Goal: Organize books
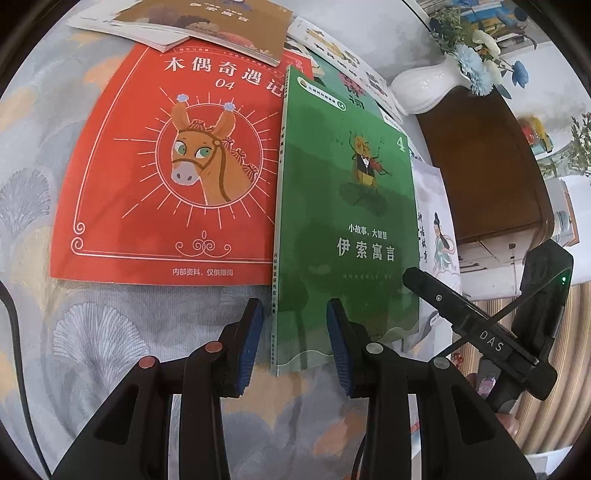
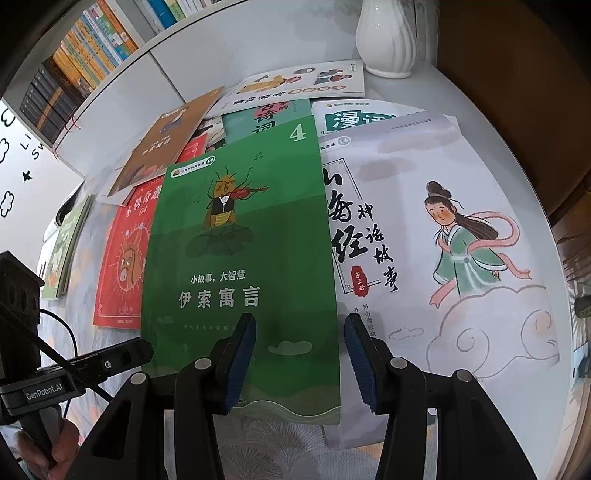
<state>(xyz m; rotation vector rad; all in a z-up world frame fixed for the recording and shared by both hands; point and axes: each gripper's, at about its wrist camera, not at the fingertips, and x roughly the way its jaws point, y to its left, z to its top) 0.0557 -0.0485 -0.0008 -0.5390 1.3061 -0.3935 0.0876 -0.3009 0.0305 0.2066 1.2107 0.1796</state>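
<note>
A green book with a violin-playing insect [image 1: 347, 221] [image 2: 240, 258] lies on top of a spread of thin books on a patterned cloth. A red donkey book [image 1: 177, 170] [image 2: 125, 251] lies to its left, a white book with a girl on a cloud [image 2: 443, 236] [image 1: 436, 229] to its right. My left gripper [image 1: 295, 332] is open, its fingers either side of the green book's near left edge. My right gripper [image 2: 299, 350] is open, its fingers either side of the book's near right edge. Neither holds anything.
A brown book [image 1: 207, 22] [image 2: 166, 144] and other books lie farther back. A white vase [image 1: 424, 88] [image 2: 386, 40] stands at the far right. A bookshelf [image 2: 85, 62] stands at the back left. A small green book [image 2: 62, 251] lies far left.
</note>
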